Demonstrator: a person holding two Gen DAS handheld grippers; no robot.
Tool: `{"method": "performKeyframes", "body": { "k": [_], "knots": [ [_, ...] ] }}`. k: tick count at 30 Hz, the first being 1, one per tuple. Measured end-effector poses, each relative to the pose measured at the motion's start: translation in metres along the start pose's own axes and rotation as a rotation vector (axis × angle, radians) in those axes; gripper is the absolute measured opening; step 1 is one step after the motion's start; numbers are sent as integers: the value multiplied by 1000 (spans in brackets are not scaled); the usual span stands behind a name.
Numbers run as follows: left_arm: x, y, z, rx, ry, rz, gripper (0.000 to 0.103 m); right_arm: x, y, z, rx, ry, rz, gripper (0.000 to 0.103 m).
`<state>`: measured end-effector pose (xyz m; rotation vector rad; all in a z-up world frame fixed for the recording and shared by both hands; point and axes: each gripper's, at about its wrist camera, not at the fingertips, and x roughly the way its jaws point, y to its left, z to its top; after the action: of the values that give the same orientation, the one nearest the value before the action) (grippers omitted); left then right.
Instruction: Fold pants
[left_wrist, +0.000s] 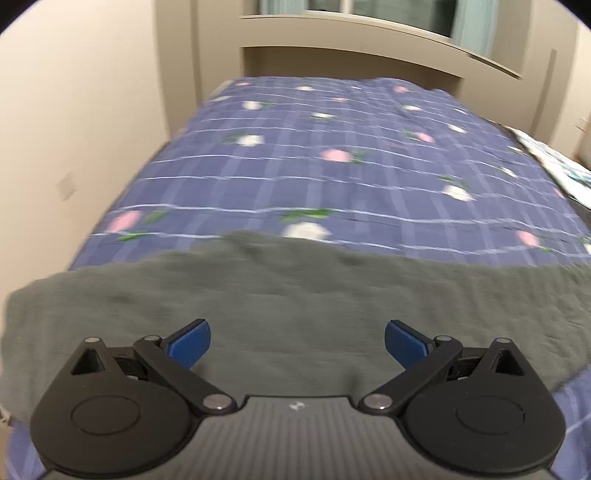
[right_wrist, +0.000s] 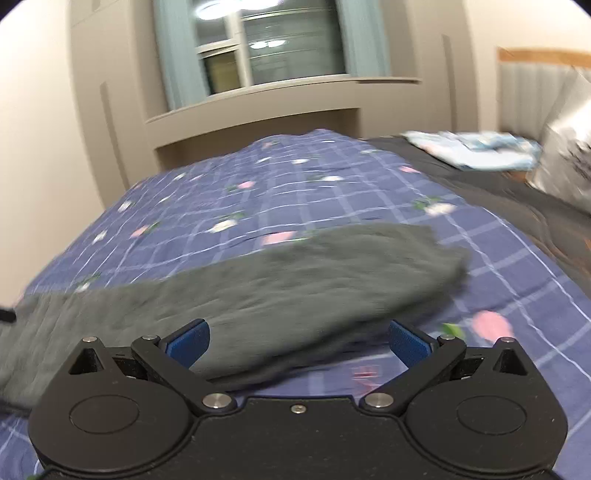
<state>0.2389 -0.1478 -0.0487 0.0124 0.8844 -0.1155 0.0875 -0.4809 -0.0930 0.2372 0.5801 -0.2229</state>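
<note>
Dark grey-green pants (left_wrist: 280, 295) lie flat across the near part of a bed with a blue plaid floral cover (left_wrist: 314, 155). My left gripper (left_wrist: 297, 343) is open and empty, its blue pads wide apart just above the pants. In the right wrist view the pants (right_wrist: 295, 273) stretch from the left edge to a rounded end at the right. My right gripper (right_wrist: 299, 341) is open and empty above the pants' near edge. Both views are motion-blurred.
A beige wall (left_wrist: 74, 129) runs along the bed's left side. A beige headboard shelf (right_wrist: 258, 110) and a window (right_wrist: 273, 44) stand at the far end. Folded light-blue cloth (right_wrist: 476, 151) lies on a dark sheet at the bed's far right.
</note>
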Motion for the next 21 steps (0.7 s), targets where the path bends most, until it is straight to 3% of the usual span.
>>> {"method": "performKeyframes", "body": {
  "k": [10,14,21],
  "knots": [
    [21,-109,-13,138,15,-142,103,36,-75,12,190,35,35,103],
    [34,-131,-21,204,56,-141,103,62,-95,15,279,74,61,103],
    [49,-151,-31,302,103,-94,103,77,-109,22,373,57,118,103]
  ]
}}
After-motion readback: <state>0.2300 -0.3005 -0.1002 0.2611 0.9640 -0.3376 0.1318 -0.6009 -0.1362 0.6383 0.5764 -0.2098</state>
